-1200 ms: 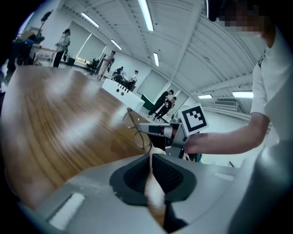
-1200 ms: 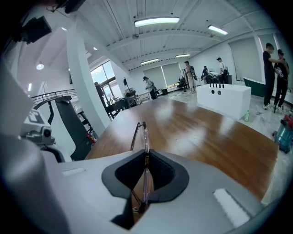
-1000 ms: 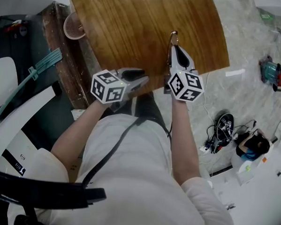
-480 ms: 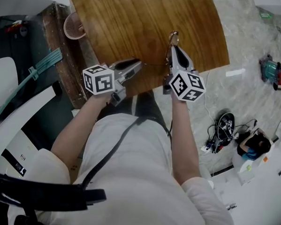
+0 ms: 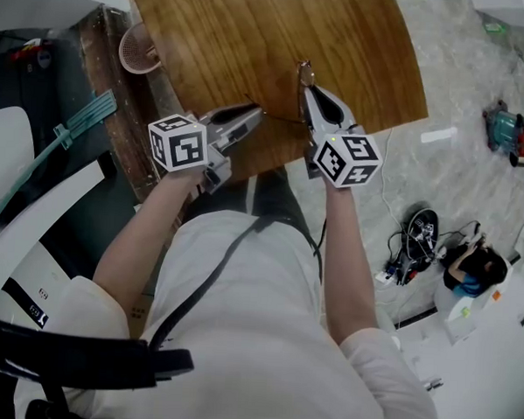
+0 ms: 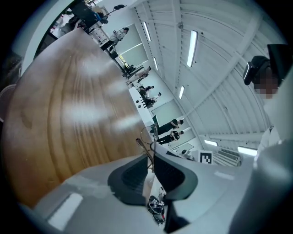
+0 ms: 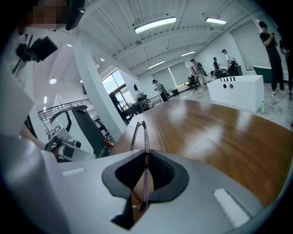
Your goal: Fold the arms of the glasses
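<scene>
Your right gripper (image 7: 145,157) view showed its jaws clamped on the frame of the one pair of glasses (image 7: 144,135), held on edge above the wooden worktop (image 5: 253,37). Your left gripper (image 6: 150,160) view alone showed its jaws, which had just been closing, narrowed onto one thin arm (image 6: 147,145) of the glasses. Your head view showed both grippers over the worktop's near edge, the glasses there only a thin line between them.

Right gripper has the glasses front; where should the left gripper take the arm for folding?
The thin arm, toward its free end, from the left: it juts sideways from the glasses clamped in the right gripper. The left gripper, its jaws having just been closing, pinches it there.
</scene>
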A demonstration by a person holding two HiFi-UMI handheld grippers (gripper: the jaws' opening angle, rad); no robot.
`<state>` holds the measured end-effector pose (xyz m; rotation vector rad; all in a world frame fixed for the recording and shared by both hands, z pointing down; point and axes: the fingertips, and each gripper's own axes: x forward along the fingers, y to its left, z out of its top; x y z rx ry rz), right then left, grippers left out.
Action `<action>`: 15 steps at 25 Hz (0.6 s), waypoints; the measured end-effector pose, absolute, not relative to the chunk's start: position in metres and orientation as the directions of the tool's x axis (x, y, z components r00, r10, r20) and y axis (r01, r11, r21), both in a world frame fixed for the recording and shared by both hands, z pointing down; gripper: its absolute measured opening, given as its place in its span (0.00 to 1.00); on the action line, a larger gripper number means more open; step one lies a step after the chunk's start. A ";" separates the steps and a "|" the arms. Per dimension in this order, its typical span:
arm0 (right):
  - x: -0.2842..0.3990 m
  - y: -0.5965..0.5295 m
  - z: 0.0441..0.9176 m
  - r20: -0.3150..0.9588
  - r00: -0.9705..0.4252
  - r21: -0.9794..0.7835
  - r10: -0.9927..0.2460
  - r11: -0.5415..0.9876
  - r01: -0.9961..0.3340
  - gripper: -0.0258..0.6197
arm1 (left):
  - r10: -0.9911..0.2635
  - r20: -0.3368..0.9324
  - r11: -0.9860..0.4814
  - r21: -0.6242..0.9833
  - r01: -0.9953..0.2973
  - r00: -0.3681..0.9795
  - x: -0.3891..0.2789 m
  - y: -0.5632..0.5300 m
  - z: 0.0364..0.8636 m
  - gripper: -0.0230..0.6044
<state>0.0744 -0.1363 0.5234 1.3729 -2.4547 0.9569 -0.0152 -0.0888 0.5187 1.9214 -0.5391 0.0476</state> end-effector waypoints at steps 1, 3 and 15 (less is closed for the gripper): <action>0.069 -0.134 0.524 0.438 -0.578 -0.446 -0.688 0.393 -0.805 0.08 | -0.346 0.275 -0.316 0.866 -0.388 0.897 -0.015 -0.091 0.517 0.12; 0.061 -0.128 0.524 0.437 -0.610 -0.448 -0.661 0.428 -0.785 0.08 | -0.346 0.268 -0.328 0.863 -0.383 0.899 -0.015 -0.096 0.514 0.11; 0.020 -0.096 0.522 0.436 -0.776 -0.457 -0.456 0.631 -0.627 0.08 | -0.307 0.251 -0.349 0.867 -0.354 0.918 -0.008 -0.102 0.505 0.11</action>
